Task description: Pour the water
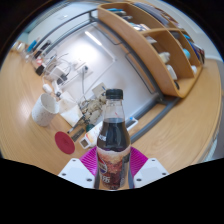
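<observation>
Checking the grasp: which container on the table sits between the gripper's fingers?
The dark bottle with the black cap, between the fingers; the white cup stands farther off.

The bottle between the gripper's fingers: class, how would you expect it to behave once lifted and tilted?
The bottle looks nearly full of dark liquid, so it is probably heavy for its size. It is tall and narrow, so likely to tip if nudged high. The gripper holds it low, so it may swing.

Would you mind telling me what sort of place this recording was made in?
Probably a workshop or lab room: a wooden shelving unit holds assorted items, and a light wooden table carries a white cup, with a dark-drink bottle between the gripper fingers.
</observation>
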